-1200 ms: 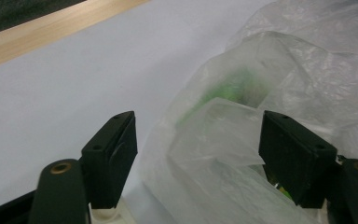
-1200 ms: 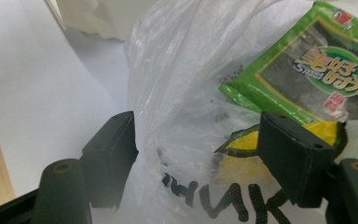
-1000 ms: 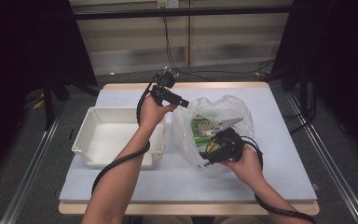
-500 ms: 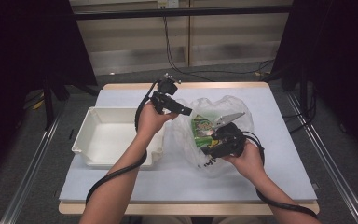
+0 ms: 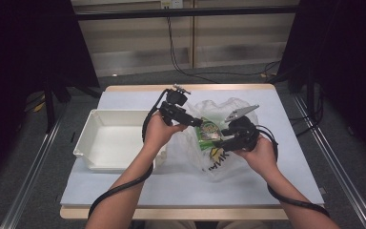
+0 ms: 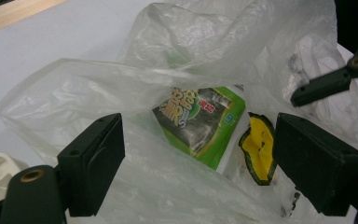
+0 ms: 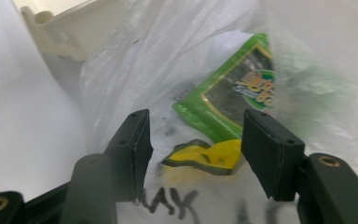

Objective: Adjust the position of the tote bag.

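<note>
Where the thin, crinkled clear plastic bag (image 5: 219, 143) slumps on the right half of the table, a glossy green snack packet (image 5: 208, 131) shows through its film, flat and rectangular with dark printed panels. Just beside the packet, a yellow shape with a dark outline (image 6: 256, 147) is printed on the bag, and black lettering (image 7: 168, 203) runs below it in the right gripper view. The film is cloudy and wrinkled, bunched into soft folds at the top.

Both grippers hover at the bag. The left gripper (image 6: 198, 158) has its blocky matte black jaws spread wide, released, with the packet seen between them. The right gripper (image 7: 196, 156) also has its jaws parted, framing the yellow print, gripping nothing. A grey three-cornered plate (image 5: 240, 112) sticks up from the right gripper in the high view.

Left of the bag sits a white plastic tray (image 5: 93, 143), rectangular with rounded rim and smooth walls. All rests on a pale blue-white cover over a wooden-edged table (image 5: 171, 191). Beyond are grey floor, dark curtains (image 5: 33, 47) at both sides, and cables (image 5: 181, 52) hanging down a pale panelled wall.
</note>
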{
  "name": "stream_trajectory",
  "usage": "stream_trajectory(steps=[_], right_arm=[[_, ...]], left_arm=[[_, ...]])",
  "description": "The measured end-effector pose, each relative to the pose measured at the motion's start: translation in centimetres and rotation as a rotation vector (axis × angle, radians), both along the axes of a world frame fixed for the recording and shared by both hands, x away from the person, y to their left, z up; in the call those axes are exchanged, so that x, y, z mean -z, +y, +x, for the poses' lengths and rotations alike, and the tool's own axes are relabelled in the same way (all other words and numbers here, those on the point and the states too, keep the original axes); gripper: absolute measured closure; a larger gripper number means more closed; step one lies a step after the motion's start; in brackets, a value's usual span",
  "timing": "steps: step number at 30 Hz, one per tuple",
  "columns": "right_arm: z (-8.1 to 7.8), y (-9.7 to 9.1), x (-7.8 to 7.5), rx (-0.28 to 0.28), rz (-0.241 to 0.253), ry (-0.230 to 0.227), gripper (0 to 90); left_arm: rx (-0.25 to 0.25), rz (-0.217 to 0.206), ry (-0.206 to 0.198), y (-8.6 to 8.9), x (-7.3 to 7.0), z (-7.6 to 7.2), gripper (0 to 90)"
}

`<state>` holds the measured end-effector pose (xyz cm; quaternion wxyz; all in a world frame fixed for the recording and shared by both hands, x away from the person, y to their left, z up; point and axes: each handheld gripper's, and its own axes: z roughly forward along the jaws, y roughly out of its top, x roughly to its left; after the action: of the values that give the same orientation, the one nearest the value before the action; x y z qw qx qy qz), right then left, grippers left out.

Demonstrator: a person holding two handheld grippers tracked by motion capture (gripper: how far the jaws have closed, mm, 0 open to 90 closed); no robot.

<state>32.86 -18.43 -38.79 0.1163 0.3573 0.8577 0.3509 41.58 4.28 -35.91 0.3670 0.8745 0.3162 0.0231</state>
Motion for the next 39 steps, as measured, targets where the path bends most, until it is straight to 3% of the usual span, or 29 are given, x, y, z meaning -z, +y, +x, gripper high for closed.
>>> stream_trajectory(steps=[18, 28, 32, 39], right_arm=[[0.8, -1.2, 0.5, 0.035, -0.022, 0.011, 44.0], [1.0, -1.7, 0.0, 0.067, -0.021, -0.004, 38.6], [1.1, -1.8, -0.2, 0.071, -0.028, -0.007, 38.7], [1.3, -2.0, 0.0, 0.064, -0.033, 0.008, 43.5]], left_arm=[[0.038, -0.019, -0.009, -0.5, 0.6, -2.0, 16.7], [0.081, -0.024, -0.021, -1.0, 1.2, -3.1, 14.5], [0.082, -0.041, -0.009, -1.3, 1.6, -3.6, 14.6], [0.108, -0.021, 0.01, -1.7, 2.5, -4.0, 15.0]])
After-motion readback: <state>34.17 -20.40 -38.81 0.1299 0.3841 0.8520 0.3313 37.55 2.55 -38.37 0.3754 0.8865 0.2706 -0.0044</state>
